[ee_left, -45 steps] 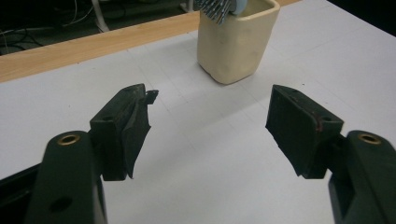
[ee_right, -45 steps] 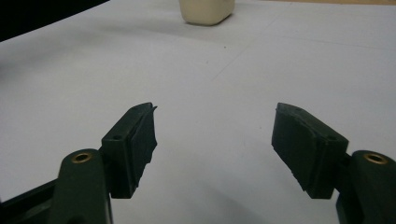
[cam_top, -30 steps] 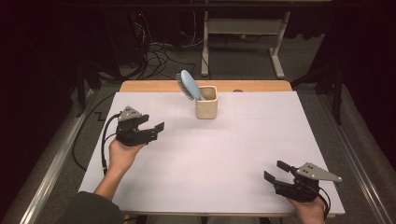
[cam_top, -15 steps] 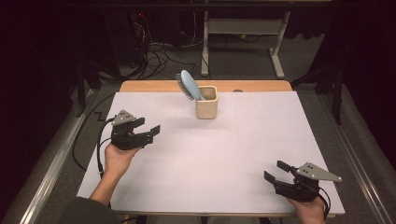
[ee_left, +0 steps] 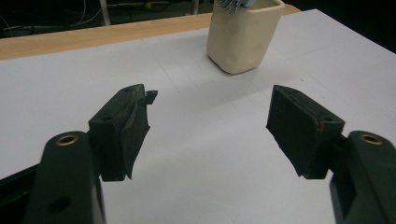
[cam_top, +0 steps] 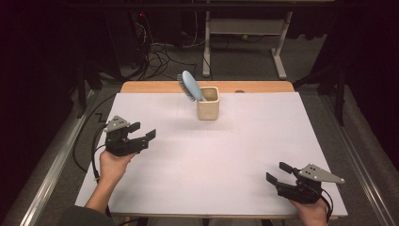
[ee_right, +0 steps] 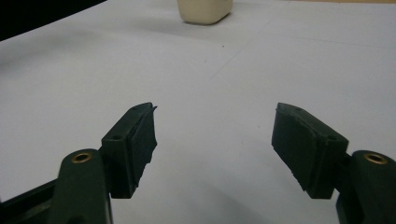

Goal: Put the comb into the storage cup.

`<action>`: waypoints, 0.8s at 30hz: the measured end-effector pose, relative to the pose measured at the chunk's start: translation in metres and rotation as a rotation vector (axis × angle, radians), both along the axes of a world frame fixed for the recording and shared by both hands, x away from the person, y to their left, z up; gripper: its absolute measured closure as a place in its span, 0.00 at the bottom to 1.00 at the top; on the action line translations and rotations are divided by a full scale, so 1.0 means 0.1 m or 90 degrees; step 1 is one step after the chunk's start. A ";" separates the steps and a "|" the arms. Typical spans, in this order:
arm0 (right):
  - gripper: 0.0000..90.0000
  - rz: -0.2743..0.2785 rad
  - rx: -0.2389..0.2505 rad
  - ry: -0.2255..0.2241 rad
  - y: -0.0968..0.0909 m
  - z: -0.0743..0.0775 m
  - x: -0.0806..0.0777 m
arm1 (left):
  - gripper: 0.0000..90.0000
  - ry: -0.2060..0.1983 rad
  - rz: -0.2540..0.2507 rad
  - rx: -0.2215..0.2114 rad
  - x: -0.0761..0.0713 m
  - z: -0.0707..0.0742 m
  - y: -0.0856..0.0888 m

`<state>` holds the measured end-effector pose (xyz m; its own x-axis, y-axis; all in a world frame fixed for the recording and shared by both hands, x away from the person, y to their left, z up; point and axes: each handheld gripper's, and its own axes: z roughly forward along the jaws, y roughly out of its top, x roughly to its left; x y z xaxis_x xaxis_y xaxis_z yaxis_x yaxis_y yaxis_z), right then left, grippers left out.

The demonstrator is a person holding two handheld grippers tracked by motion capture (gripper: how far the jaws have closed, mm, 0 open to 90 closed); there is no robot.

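Upper centre of the high view: cream square cup (cam_top: 207, 107) upright on the white table sheet (cam_top: 235, 155), just short of the bare wooden strip (cam_top: 155, 87) along the far edge. Inside it, a light blue hairbrush (cam_top: 190, 85), head up and handle down in the cup. Long axis tilted from the cup's mouth up toward the upper left of the frame; bristles facing left and slightly down, smooth blue back facing right and up. Head well clear of the rim, leaning past the cup's left wall.

Left of centre in the high view: left gripper (cam_top: 143, 136) in a hand (cam_top: 112, 165), pointing toward the right of the frame, well apart from the cup. Jaws parted roughly halfway, nothing between them. In the left gripper view, same gripper (ee_left: 210, 126) aimed along the sheet, cup (ee_left: 243, 35) at the top right of centre, bristle tips just visible at its rim.

Lower right of the high view: right gripper (cam_top: 278, 172) near the sheet's front edge, pointing left and slightly up the frame. Jaws wide apart, empty; bare sheet between them in the right gripper view (ee_right: 214, 135), with the cup's base (ee_right: 204, 11) at the top edge.
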<state>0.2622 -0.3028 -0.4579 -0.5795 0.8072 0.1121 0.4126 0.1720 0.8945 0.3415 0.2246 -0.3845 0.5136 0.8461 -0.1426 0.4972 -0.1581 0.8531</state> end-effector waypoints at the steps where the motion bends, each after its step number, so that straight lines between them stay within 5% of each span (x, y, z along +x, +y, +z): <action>1: 0.35 0.000 0.000 0.000 0.00 0.00 0.00 | 0.33 -0.001 0.001 0.001 -0.01 0.00 0.01; 24: 0.35 -0.002 -0.002 0.001 0.00 -0.01 0.00 | 0.33 -0.010 0.022 -0.016 -0.15 -0.07 0.21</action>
<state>0.2625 -0.3029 -0.4585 -0.5766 0.8095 0.1110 0.4150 0.1732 0.8932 0.3263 0.2458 -0.3916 0.4867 0.8594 -0.1563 0.4883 -0.1193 0.8645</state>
